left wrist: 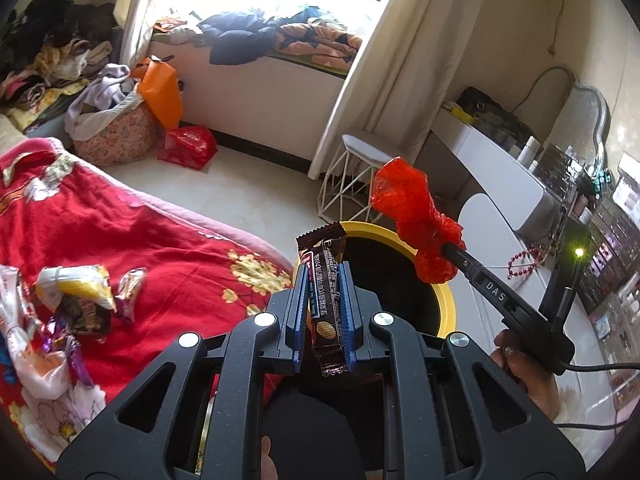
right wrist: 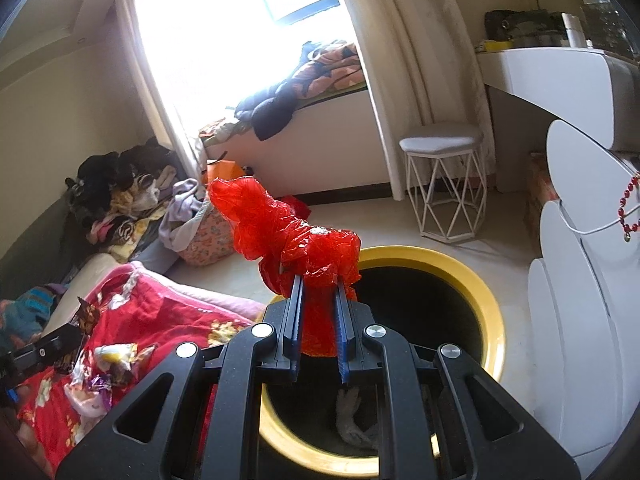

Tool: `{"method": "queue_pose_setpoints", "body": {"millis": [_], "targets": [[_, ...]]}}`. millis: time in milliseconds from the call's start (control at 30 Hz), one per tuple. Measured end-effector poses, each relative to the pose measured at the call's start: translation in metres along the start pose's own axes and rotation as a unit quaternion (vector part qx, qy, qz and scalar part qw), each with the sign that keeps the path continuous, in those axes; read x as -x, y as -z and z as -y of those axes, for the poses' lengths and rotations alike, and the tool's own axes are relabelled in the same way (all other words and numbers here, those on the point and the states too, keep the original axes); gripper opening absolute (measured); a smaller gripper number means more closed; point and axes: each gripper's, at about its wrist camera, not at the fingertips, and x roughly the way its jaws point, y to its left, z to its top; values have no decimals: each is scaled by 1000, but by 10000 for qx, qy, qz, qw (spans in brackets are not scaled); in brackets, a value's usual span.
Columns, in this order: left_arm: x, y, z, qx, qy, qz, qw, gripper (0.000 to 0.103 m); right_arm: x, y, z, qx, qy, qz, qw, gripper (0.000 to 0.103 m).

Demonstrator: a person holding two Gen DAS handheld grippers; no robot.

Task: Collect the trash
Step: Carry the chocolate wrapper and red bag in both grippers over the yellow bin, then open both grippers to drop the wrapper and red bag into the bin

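Note:
My left gripper (left wrist: pixel 325 276) is shut on a dark brown snack wrapper (left wrist: pixel 326 280) that stands upright between its blue pads, just before the yellow rim of a bin (left wrist: pixel 448 300). My right gripper (right wrist: pixel 319 286) is shut on a crumpled red plastic wrapper (right wrist: pixel 288 232), which bulges out past the fingertips over the near left side of the yellow-rimmed bin (right wrist: pixel 490 312). In the left wrist view the right gripper (left wrist: pixel 450 250) reaches in from the right with the red wrapper (left wrist: pixel 412 212) above the bin. More wrappers (left wrist: pixel 86 300) lie on the red bedspread (left wrist: pixel 152 240).
The bin is black inside, and a pale scrap (right wrist: pixel 352 420) lies at its bottom. A white wire stool (right wrist: pixel 444 184) stands beyond it, and a white dresser (right wrist: pixel 580 320) flanks it on the right. Piled clothes and bags (left wrist: pixel 116 120) line the far wall under the window.

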Motion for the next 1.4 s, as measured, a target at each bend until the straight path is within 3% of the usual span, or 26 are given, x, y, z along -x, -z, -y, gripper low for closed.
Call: {"method": "queue_pose_setpoints", "body": {"millis": [767,1400], "targets": [[-52,2,36,-396,261,-287,9985,10,-12,6,46,-267,648,-144,9974,13],[-112,7,43,-320,188,-759,9964,11,-32,13,59,-403,727,-571,9949,13]]}}
